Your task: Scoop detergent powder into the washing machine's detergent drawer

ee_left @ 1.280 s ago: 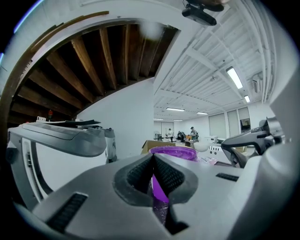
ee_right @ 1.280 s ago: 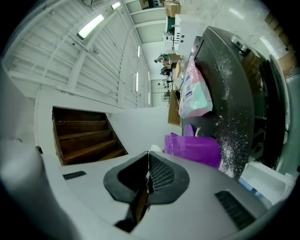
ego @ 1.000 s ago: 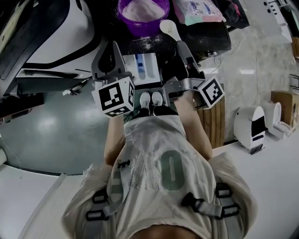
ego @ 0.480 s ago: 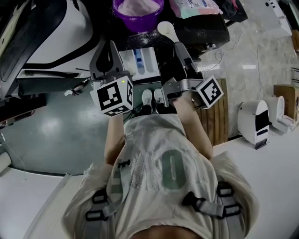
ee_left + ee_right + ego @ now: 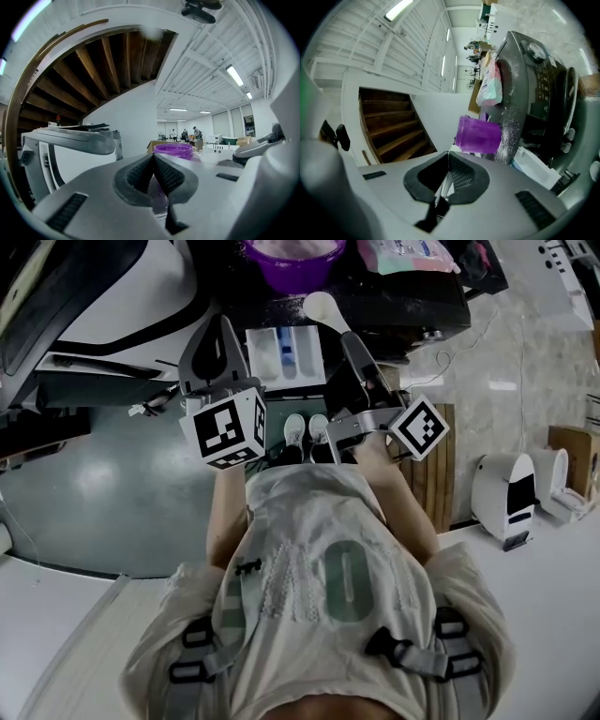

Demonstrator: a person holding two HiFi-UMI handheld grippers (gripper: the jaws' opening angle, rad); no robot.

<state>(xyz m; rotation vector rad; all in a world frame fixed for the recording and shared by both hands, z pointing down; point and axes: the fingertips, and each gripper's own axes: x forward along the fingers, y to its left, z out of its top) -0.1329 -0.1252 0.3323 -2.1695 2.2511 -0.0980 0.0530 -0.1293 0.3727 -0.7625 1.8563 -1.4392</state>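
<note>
**Head view: scoop closer to the drawer than half a second ago**

The white scoop point(image 5: 321, 307) has shifted left since the earlier frame. Its bowl now sits just beside the far right corner of the detergent drawer point(image 5: 286, 351), where before it lay further right over the dark washing machine point(image 5: 403, 301) top. The drawer stands pulled open, white, with a blue-tinted middle compartment. I cannot tell whether it holds powder, nor whether the scoop does.

Beyond the drawer, the purple bowl point(image 5: 281, 268) holds pale powder point(image 5: 292, 246), and loose grains speckle the machine top near it. A detergent bag point(image 5: 408, 251) lies to the bowl's right.

The right claw point(image 5: 343, 334) is clenched on the scoop's thin white handle, which shows between its pads point(image 5: 459, 174) in the right gripper view. The left claw point(image 5: 222, 326) hangs just left of the drawer, pressed closed with nothing in it.
</note>
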